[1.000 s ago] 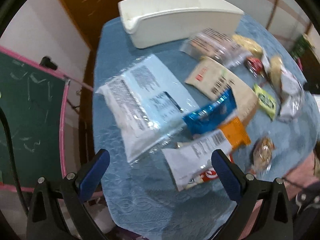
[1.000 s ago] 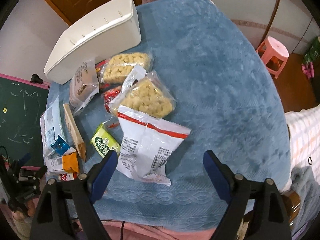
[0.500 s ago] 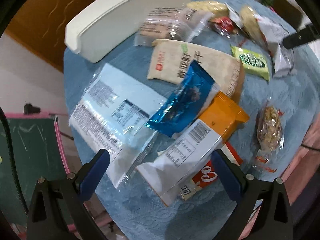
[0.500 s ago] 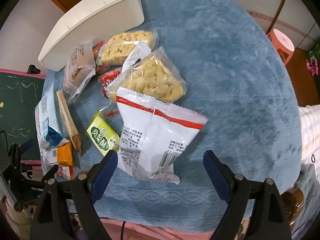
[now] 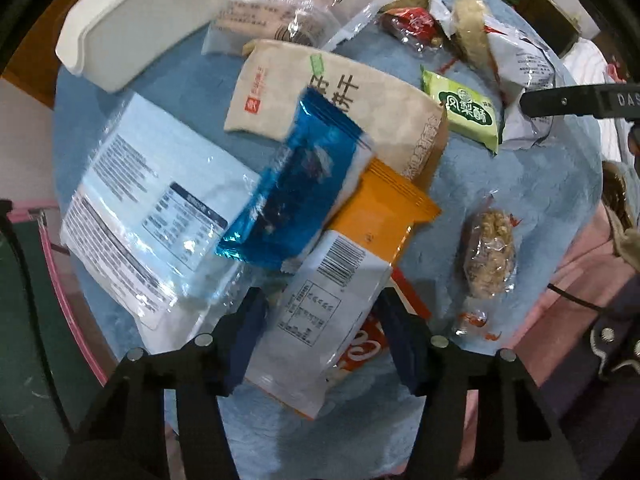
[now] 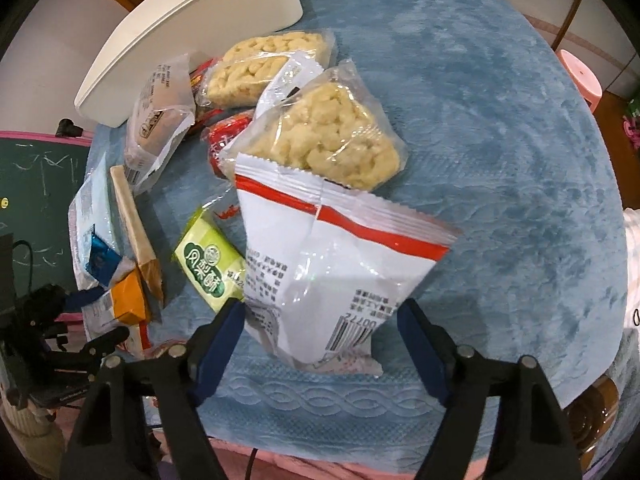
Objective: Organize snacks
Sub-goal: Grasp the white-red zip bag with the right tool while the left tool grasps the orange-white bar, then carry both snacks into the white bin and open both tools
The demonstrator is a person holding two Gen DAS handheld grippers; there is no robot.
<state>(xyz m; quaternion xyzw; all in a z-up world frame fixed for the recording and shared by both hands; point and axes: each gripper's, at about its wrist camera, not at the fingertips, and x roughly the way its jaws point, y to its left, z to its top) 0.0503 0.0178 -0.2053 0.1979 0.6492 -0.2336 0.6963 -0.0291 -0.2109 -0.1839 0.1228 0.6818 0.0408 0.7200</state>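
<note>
My left claw [image 5: 322, 334] is partly open, fingers straddling the near end of the orange-and-white packet [image 5: 340, 292] that lies on the snack pile at the near edge of the blue tablecloth [image 5: 528, 184], not clamped yet; my right claw [image 6: 320, 338] is open around the bottom of the white red-striped bag [image 6: 336, 264]. Both look light, crinkly and slick, contents probably crushable; I'd pinch the flat sealed end, gently; white bin [image 6: 192, 24] sits at the far side.
</note>
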